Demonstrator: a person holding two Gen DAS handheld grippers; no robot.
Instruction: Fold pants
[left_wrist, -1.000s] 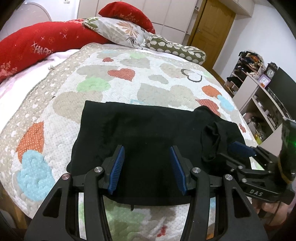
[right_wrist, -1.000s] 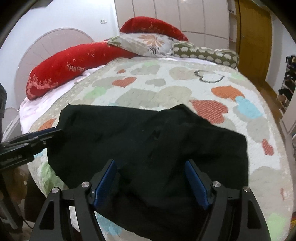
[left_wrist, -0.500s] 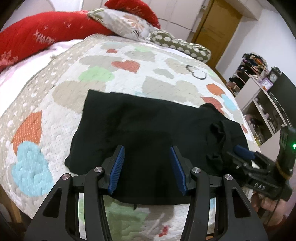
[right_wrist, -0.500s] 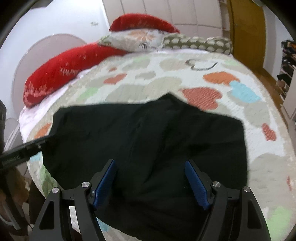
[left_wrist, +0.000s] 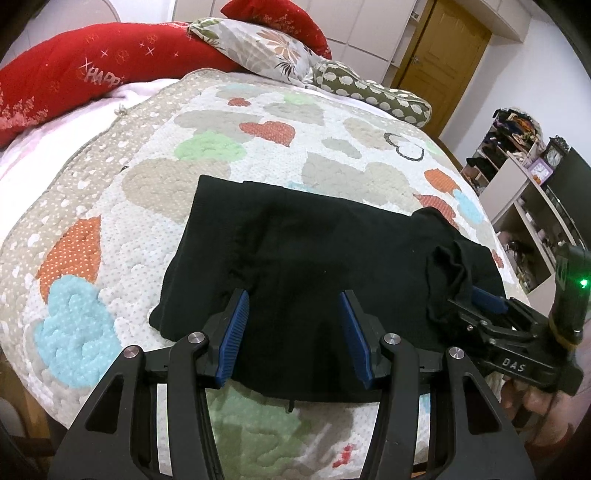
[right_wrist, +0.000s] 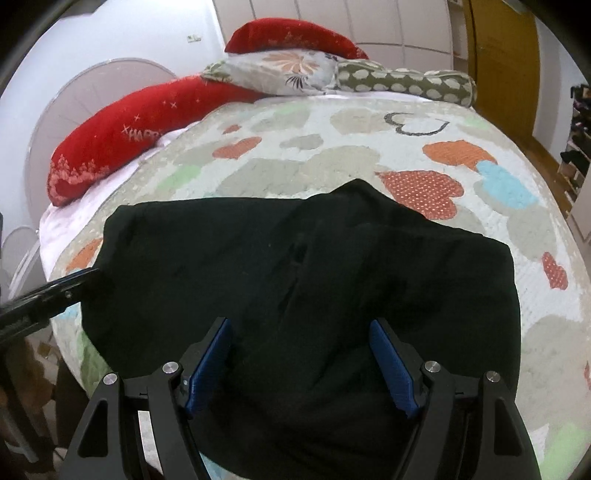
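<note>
Black pants (left_wrist: 317, 258) lie folded into a wide rectangle on the heart-patterned quilt (left_wrist: 207, 147); they also fill the middle of the right wrist view (right_wrist: 314, 280). My left gripper (left_wrist: 293, 332) is open over the near edge of the pants, nothing between its blue pads. My right gripper (right_wrist: 301, 363) is open above the pants' near right part, empty. The right gripper also shows in the left wrist view (left_wrist: 487, 306) at a bunched fold at the pants' right end. The left gripper's tip shows in the right wrist view (right_wrist: 55, 291) at the pants' left edge.
Red pillows (left_wrist: 92, 70), a floral pillow (left_wrist: 266, 48) and a dotted bolster (left_wrist: 369, 96) lie at the bed's head. A wooden door (left_wrist: 439, 62) and shelves (left_wrist: 524, 192) with clutter stand to the right. The bed's near edge (left_wrist: 258, 435) is just below my grippers.
Both grippers stay open over the pants. The views have shifted slightly, tipping down then back up; the pants lie as before.
</note>
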